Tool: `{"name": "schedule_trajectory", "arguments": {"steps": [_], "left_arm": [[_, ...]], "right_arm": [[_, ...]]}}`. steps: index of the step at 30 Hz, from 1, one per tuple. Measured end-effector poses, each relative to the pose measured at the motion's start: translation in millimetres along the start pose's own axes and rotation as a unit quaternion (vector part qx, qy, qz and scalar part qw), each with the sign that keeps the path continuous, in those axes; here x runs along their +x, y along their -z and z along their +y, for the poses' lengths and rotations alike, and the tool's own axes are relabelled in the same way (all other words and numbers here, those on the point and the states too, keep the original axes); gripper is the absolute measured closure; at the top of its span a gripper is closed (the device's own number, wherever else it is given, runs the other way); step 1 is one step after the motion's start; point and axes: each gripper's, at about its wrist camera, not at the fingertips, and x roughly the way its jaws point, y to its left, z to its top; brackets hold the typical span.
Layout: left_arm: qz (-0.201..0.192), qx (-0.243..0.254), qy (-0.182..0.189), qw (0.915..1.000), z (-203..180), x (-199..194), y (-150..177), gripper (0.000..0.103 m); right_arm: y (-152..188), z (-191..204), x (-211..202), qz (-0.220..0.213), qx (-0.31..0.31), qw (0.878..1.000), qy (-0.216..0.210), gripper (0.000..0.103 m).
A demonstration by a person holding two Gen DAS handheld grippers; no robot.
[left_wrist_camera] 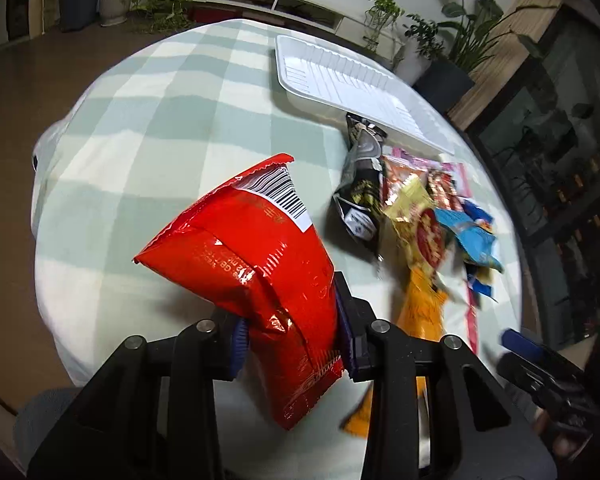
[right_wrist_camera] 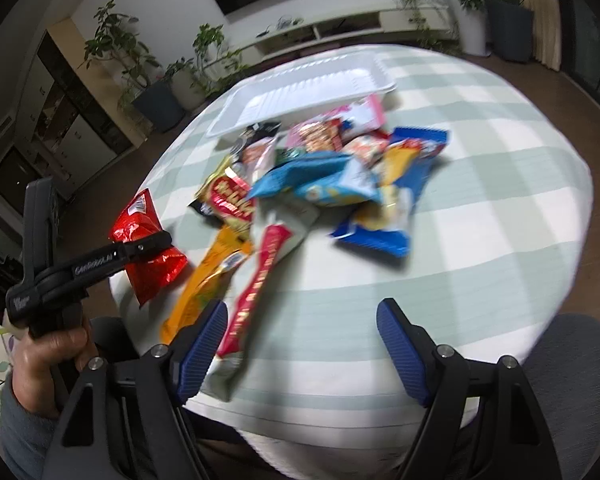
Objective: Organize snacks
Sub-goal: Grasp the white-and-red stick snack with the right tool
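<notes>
While the right tool (right_wrist_camera: pixel 300 344) gapes, the left tool (left_wrist_camera: pixel 292 336) pinches a red packet (left_wrist_camera: pixel 256 248).

Red foil snack bag (left_wrist_camera: pixel 260 264), crinkled and puffy, barcode label near its top edge, pinched low down and held tilted above the checked bench (left_wrist_camera: pixel 148 128). Heap of mixed snack packets (right_wrist_camera: pixel 324 176) lying loose mid-bench: blue, yellow, orange, black and pink wrappers overlapping. White ribbed tray (right_wrist_camera: pixel 300 92) lying flat just behind the heap.
</notes>
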Motion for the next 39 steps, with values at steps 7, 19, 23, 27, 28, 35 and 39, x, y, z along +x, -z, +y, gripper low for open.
{"name": "schedule_trajectory", "arguments": {"steps": [7,19,23,27,28,35,39], "left_arm": [[-0.008,-0.004,0.03,0.9995,9.3,-16.1,16.3,0.07],[-0.012,0.005,0.041,0.9991,8.9,-18.2,22.6,0.07],[-0.011,0.006,0.043,0.999,7.3,-18.1,23.5,0.07],[-0.009,0.008,0.044,0.999,4.5,-16.9,24.8,0.07],[-0.009,0.008,0.044,0.9989,4.5,-16.8,24.9,0.07],[-0.008,0.005,0.045,0.999,2.9,-14.0,24.3,0.07],[-0.008,0.004,0.047,0.9989,2.5,-12.1,23.4,0.07]], "right_arm": [[-6.5,24.9,27.0,0.038,-0.026,0.999,0.01,0.047],[-14.4,42.6,65.6,0.067,-0.041,0.996,0.039,0.05],[-11.7,48.3,67.7,0.064,-0.066,0.995,0.036,0.076],[-10.2,48.7,65.9,0.066,-0.069,0.995,0.024,0.085],[-10.3,47.9,65.3,0.066,-0.067,0.995,0.021,0.087],[-13.9,40.5,54.9,0.051,-0.053,0.997,0.019,0.09],[-16.7,43.6,48.3,0.043,-0.065,0.997,0.02,0.09]]}}
